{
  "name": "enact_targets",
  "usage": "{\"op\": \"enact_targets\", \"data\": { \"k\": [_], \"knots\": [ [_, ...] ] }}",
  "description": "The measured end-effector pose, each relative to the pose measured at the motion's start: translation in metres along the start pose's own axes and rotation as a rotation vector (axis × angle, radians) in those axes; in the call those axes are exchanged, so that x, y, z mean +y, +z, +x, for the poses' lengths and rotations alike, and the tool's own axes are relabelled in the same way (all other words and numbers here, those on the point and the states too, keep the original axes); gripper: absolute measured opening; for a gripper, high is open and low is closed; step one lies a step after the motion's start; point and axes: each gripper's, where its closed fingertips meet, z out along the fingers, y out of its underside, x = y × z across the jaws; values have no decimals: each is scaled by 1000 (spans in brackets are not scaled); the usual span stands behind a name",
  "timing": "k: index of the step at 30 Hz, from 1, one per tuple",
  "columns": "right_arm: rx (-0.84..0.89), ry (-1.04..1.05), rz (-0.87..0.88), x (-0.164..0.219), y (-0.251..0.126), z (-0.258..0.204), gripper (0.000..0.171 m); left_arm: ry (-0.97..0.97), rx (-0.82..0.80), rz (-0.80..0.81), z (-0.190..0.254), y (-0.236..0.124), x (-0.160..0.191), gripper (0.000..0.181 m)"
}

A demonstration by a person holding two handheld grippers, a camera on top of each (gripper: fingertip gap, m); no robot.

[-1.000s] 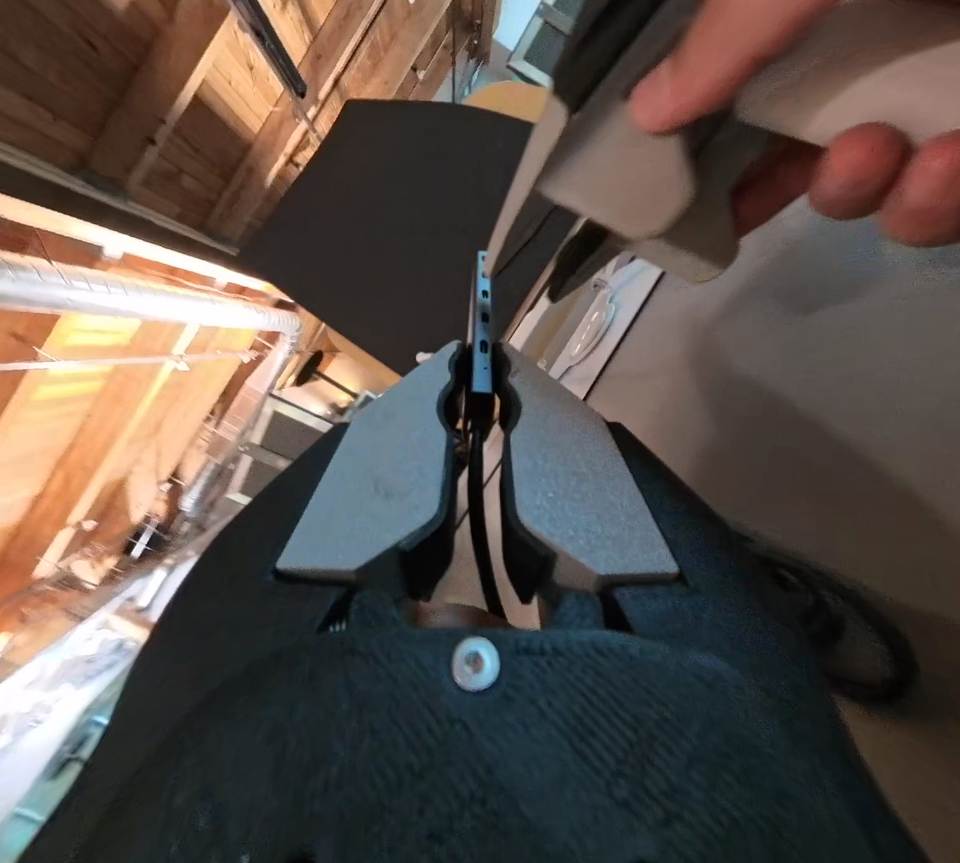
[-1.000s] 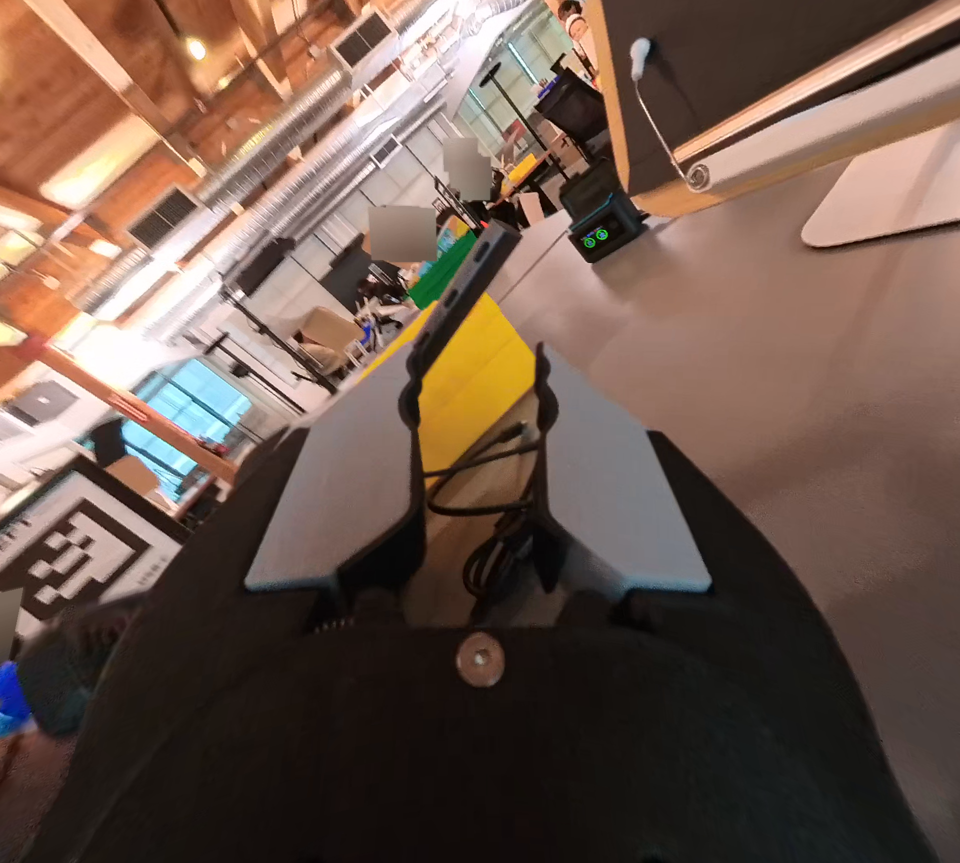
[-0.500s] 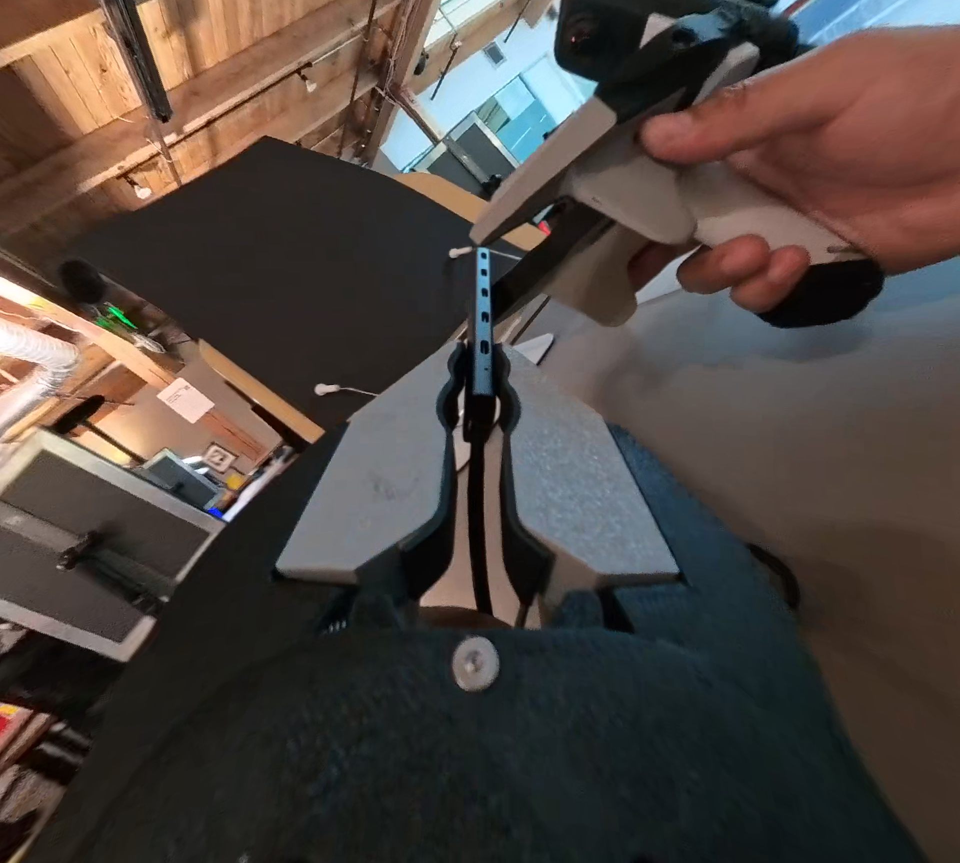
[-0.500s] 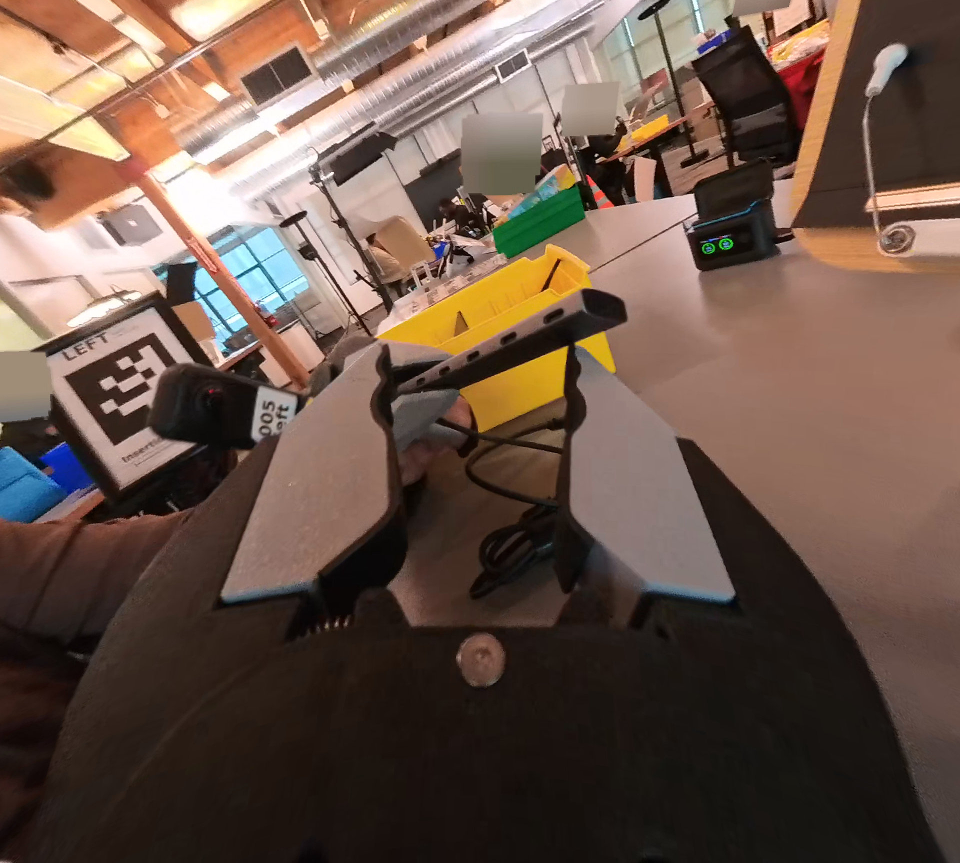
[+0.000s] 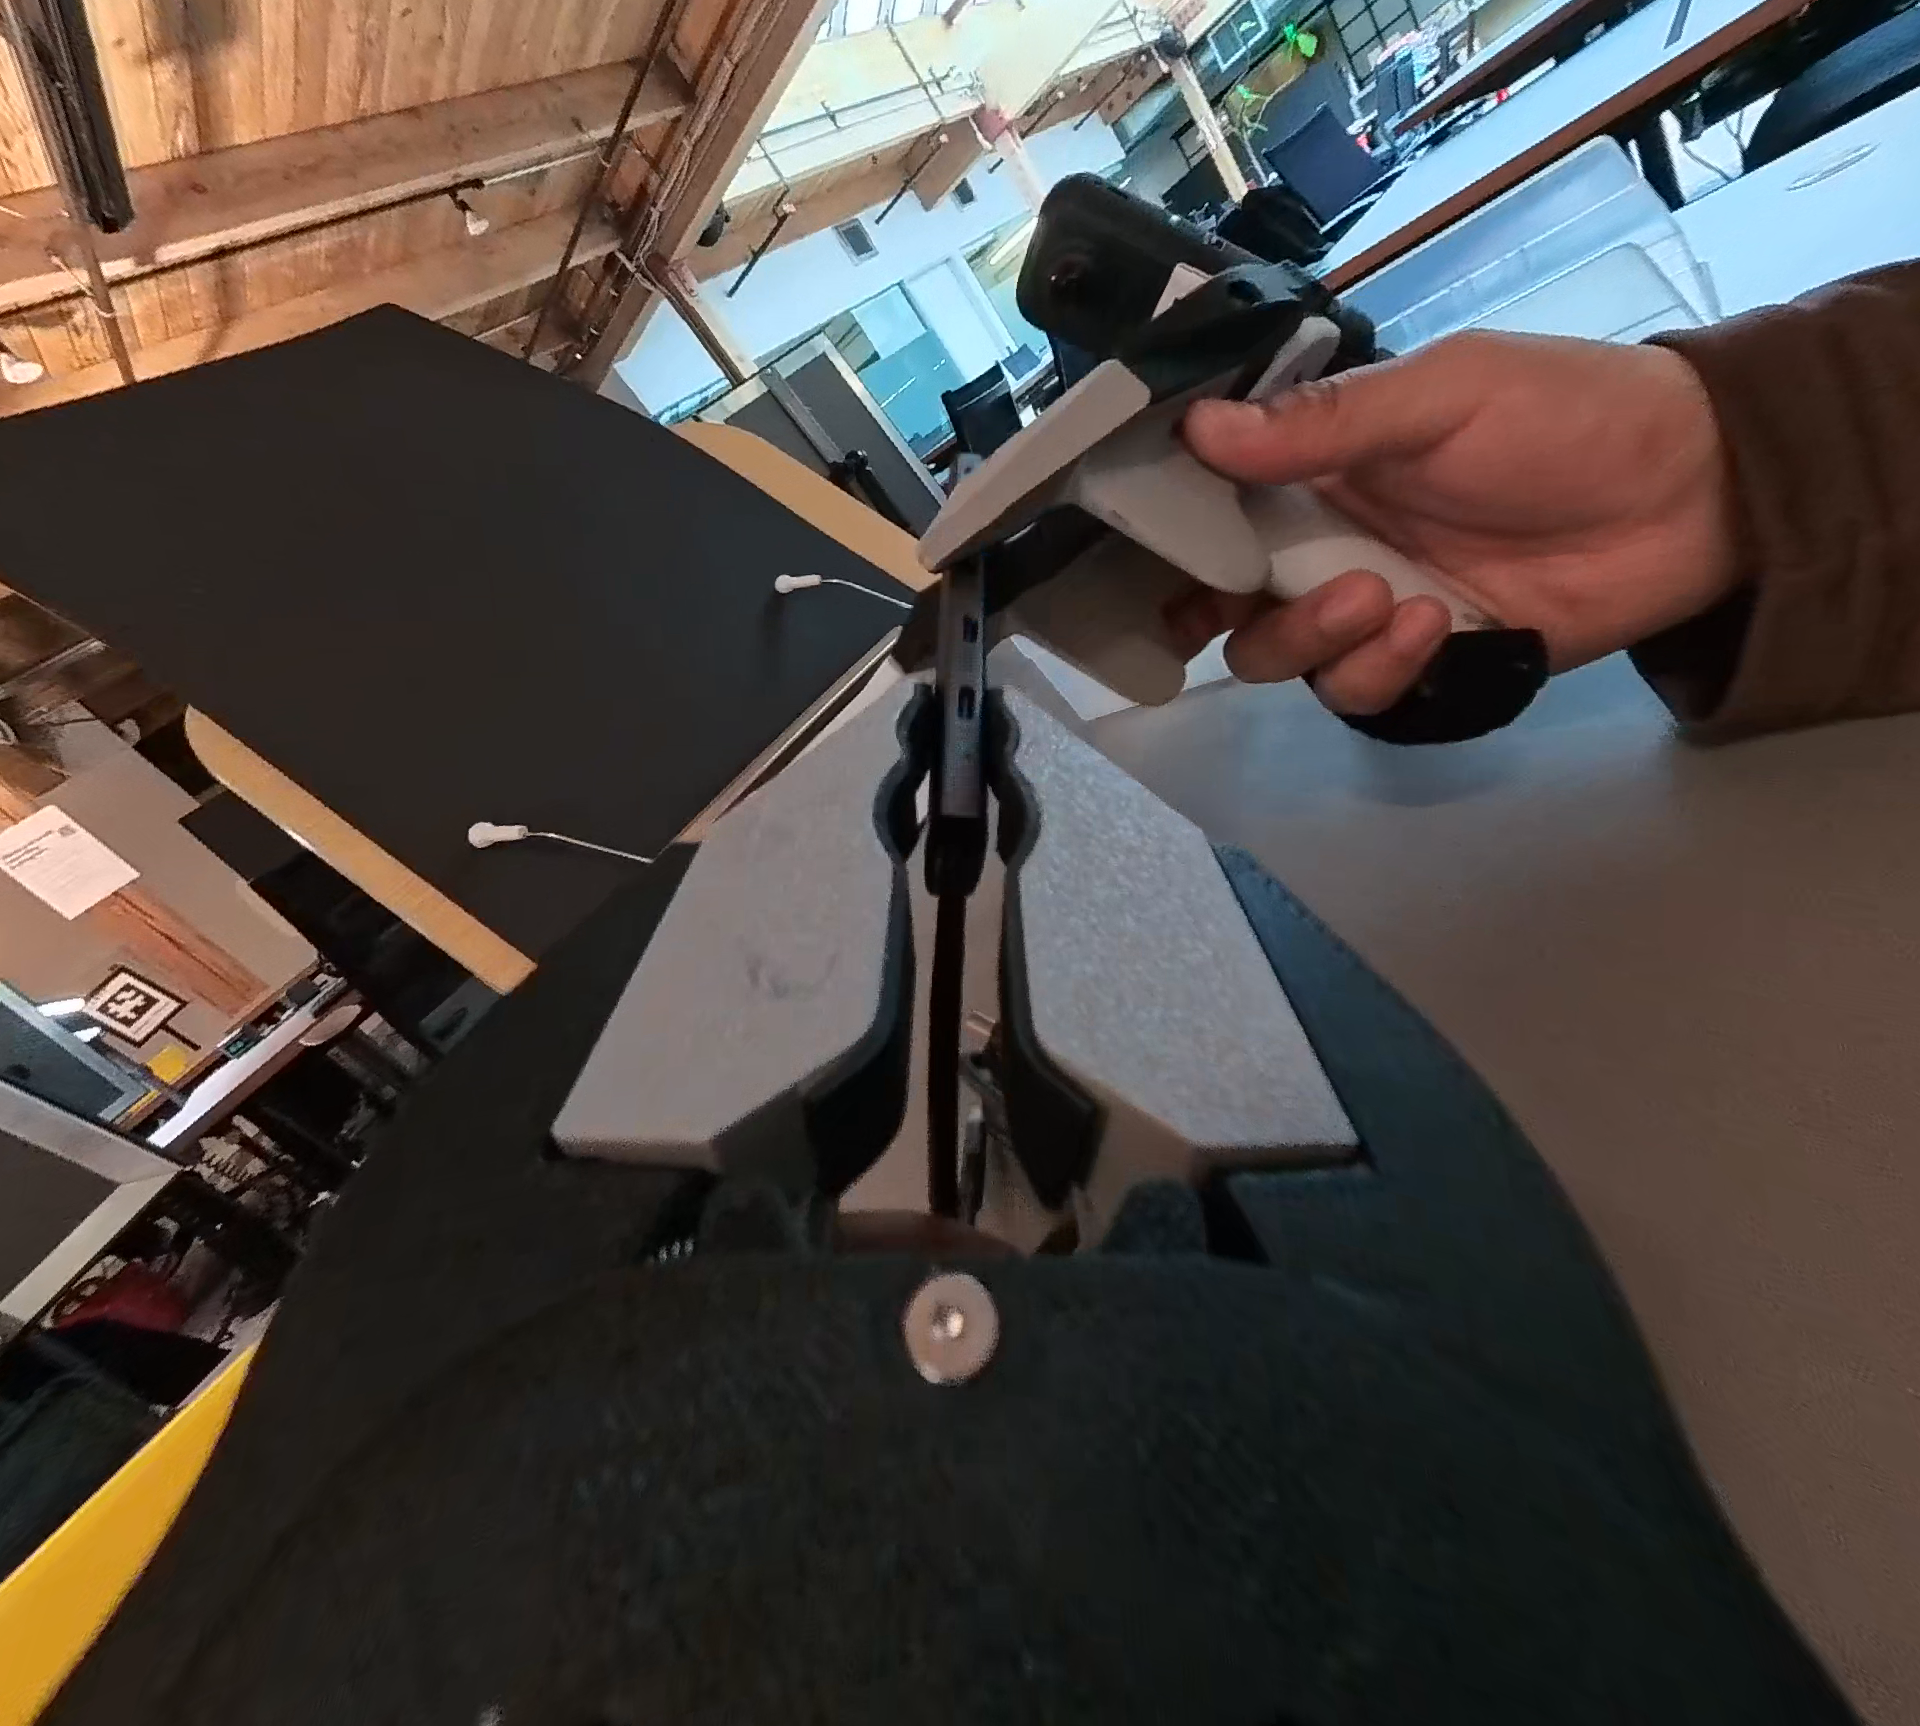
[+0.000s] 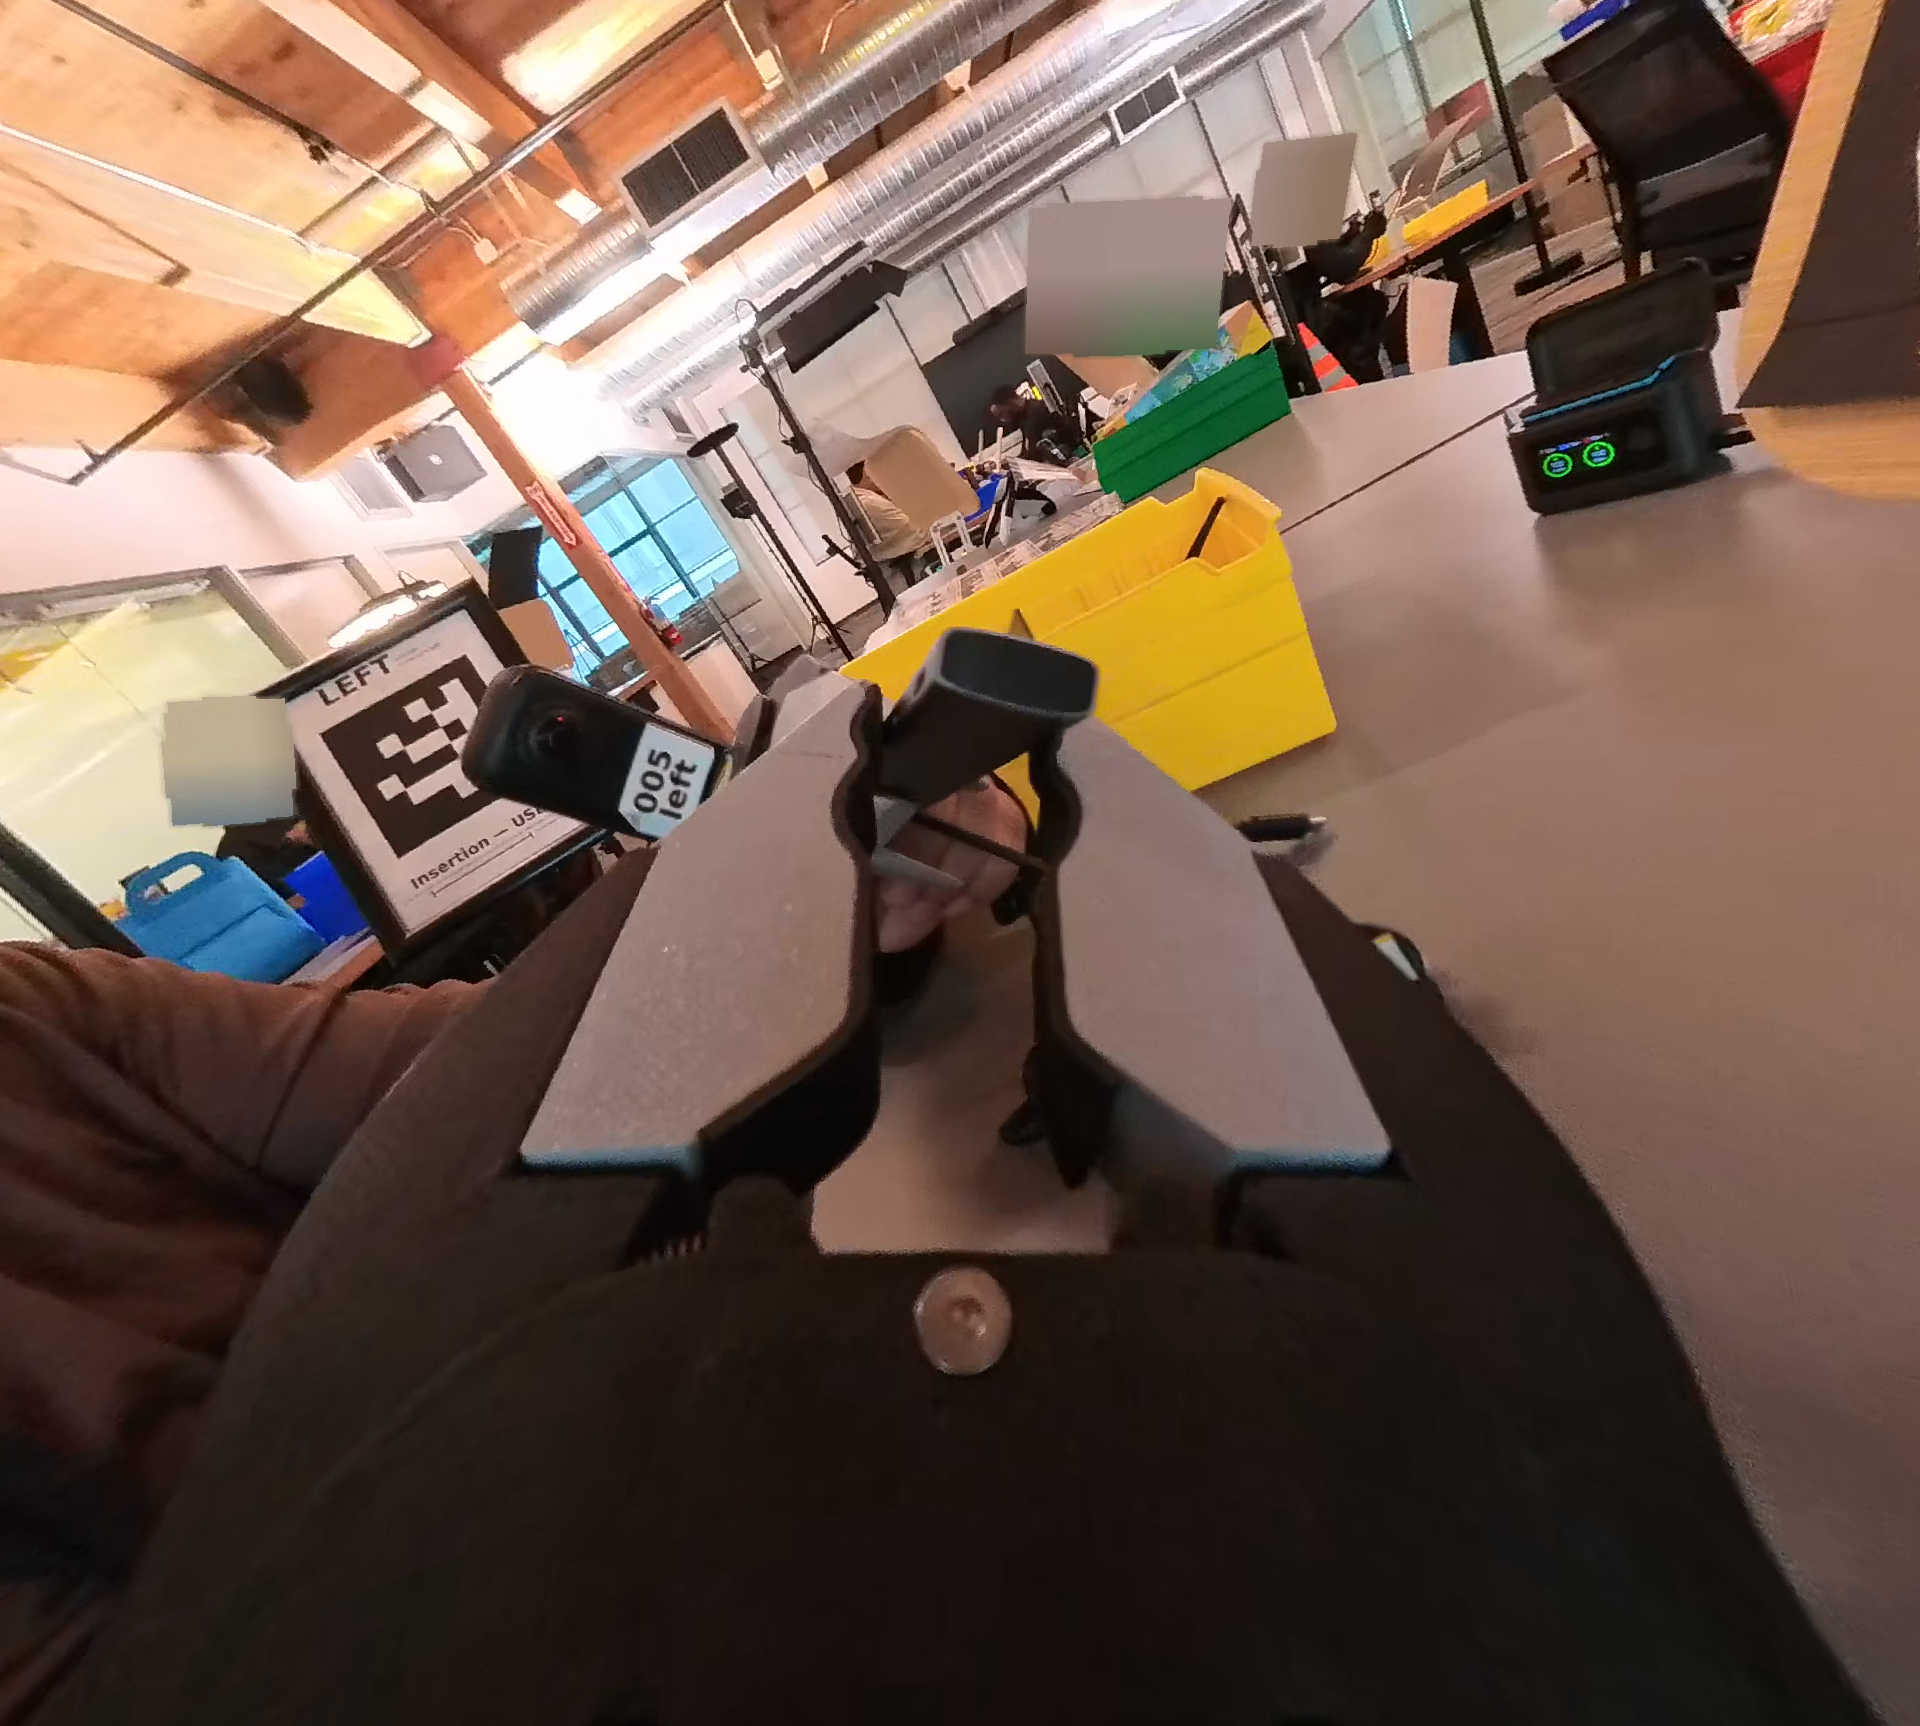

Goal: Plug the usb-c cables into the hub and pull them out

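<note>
the hub (image 5: 961,720) is clamped in the left gripper (image 5: 958,741), long axis toward 12 o'clock; the right gripper (image 6: 961,788) jaws are parted around its far end.

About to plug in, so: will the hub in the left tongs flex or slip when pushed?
Probably stiff: the hub juts straight from the left tongs without sagging. Its smooth, thin body, pinched at one end, might pivot under sideways pushes.

Grey table (image 6: 1662,741), yellow bin (image 6: 1174,658) resting on it, black charging box (image 6: 1621,440) farther back
</note>
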Motion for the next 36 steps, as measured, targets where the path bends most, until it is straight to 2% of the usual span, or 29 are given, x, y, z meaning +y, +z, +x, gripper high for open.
{"op": "enact_targets", "data": {
  "k": [1, 5, 11, 18, 36],
  "knots": [
    [-3, -3, 0, 0, 0, -1, 24, 2, -3, -6, 0, 0, 1, 7],
    [43, -37, -27, 4, 2, 3, 22, 42, -40, -63, 0, 4, 12, 7],
    [79, -63, -159, 32, 19, 6, 21, 184, -85, -143, 3, 9, 25, 7],
    [78, -54, -152, 31, 18, 6, 21, 304, -132, -181, 1, 11, 27, 8],
    [59, -36, -109, 24, 15, 5, 20, 307, -156, -232, -6, 11, 34, 9]
  ]
}}
